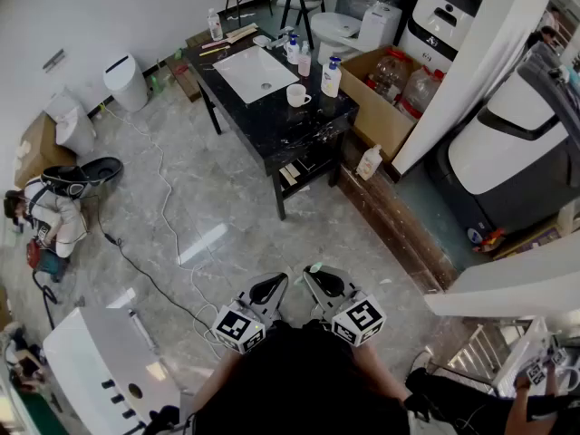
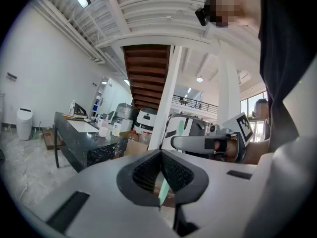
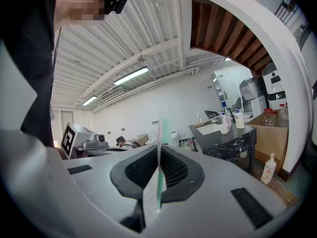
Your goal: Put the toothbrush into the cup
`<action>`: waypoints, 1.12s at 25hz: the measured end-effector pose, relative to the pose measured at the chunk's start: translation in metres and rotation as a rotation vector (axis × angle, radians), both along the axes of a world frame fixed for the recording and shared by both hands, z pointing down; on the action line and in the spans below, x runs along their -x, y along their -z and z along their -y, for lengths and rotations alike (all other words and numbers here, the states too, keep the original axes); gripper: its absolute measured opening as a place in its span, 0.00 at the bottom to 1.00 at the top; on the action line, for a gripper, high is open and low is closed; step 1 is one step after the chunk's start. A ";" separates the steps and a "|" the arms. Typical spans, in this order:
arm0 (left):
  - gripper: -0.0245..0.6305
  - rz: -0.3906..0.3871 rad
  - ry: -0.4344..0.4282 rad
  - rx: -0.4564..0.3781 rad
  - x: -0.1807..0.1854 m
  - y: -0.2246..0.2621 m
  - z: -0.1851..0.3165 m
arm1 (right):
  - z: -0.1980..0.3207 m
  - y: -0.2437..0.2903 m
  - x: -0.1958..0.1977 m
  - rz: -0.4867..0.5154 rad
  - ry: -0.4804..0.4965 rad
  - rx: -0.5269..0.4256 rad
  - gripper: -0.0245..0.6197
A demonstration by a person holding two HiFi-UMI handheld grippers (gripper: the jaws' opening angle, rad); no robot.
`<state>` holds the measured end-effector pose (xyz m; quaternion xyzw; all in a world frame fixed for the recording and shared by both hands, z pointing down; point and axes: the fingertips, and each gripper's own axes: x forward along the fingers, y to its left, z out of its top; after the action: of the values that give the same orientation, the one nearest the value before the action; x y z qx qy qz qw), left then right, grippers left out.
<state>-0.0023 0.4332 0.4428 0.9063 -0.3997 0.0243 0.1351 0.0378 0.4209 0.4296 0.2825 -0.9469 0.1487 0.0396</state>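
A glossy black veined tabletop, a polished grey stone floor, a glazed white cup, a smooth green plastic toothbrush and ribbed matt black pads of the right claw are shown.

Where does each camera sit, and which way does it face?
Head view: on the head, facing steeply down at floor and black table; left gripper, right gripper and dark top show below.
Left gripper view: on the left gripper, facing along its closed jaws, table at left; right gripper and dark top at right.
Right gripper view: on the right gripper, facing along jaws shut on the toothbrush; dark top at left.
Shared: all three show the table and cup.
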 end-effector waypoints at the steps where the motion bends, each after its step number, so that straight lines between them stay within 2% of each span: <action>1: 0.05 -0.004 0.003 -0.002 0.000 0.000 0.001 | 0.000 -0.001 0.000 0.000 -0.002 0.001 0.08; 17: 0.05 0.008 0.017 0.007 -0.006 -0.003 0.008 | 0.007 -0.004 -0.009 0.017 0.000 0.024 0.08; 28: 0.05 0.013 0.076 0.031 -0.037 -0.011 0.014 | 0.011 -0.009 -0.044 0.030 0.052 0.039 0.08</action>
<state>0.0351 0.4190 0.4543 0.8881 -0.4342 0.0314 0.1474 0.0822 0.4102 0.4387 0.2548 -0.9512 0.1703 0.0349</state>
